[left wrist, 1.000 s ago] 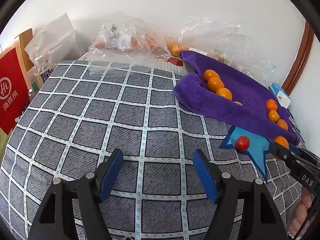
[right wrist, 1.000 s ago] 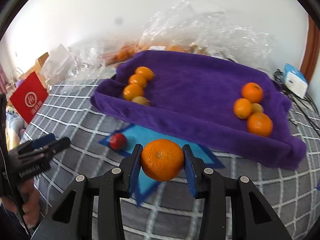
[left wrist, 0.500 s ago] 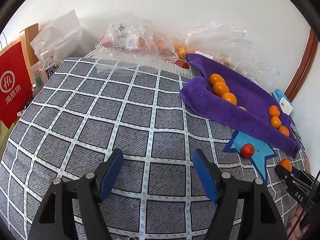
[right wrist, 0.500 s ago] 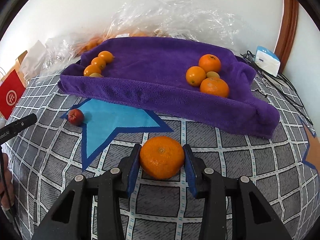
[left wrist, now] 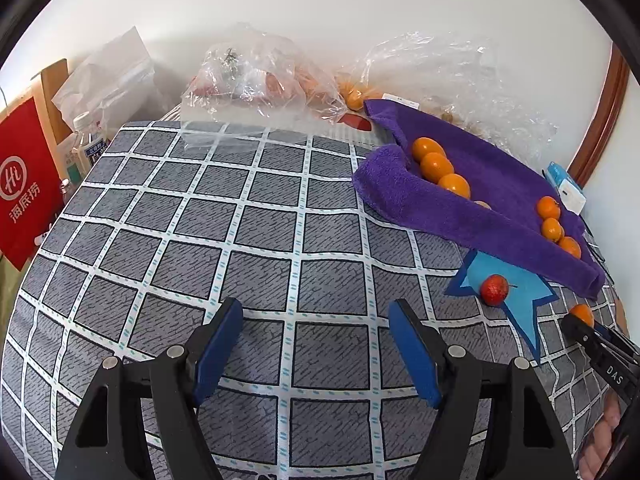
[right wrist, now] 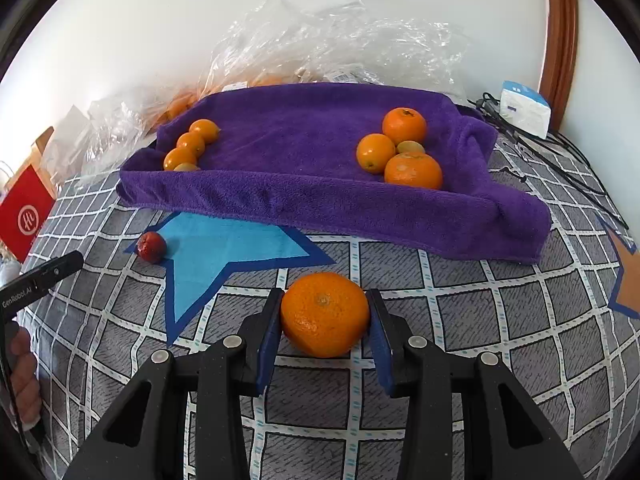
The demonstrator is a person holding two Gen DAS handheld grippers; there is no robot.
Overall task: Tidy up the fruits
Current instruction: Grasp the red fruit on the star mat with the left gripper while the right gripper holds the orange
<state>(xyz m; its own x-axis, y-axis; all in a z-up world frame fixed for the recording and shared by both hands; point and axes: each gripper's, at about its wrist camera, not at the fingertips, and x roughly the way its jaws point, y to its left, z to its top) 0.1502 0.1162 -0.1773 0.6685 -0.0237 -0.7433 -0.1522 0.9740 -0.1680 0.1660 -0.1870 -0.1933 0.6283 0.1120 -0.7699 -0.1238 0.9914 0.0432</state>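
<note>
Nearest in the right wrist view, the right gripper (right wrist: 325, 316) has its blue fingers (right wrist: 269, 336) clamped on either side of a large orange (right wrist: 325, 314), which sits just above the grey checked cover (right wrist: 460, 380) of the surface. In the left wrist view, the left gripper (left wrist: 316, 344) holds nothing: its blue fingers (left wrist: 218, 346) stand wide apart and are opening further over bare checked cover.

Beyond the held orange, a blue star patch (right wrist: 224, 248) lies on the cover, with a small red fruit (right wrist: 151, 246) resting at its left edge. The tip of the left gripper and part of a hand (right wrist: 24, 376) show at the left border of this view.

Farther back, a purple towel (right wrist: 304, 196) with raised, folded edges holds two groups of fruit well apart. The left row of small oranges (right wrist: 191, 145) lies along the towel's left fold; the right cluster of oranges (right wrist: 402, 150) lies near its right side.

Behind the towel, against the white wall, are crumpled clear plastic bags (right wrist: 328, 44), some containing orange fruit. A white and blue box (right wrist: 524, 108) sits at far right, and a red paper bag (right wrist: 24, 216) at far left.
</note>
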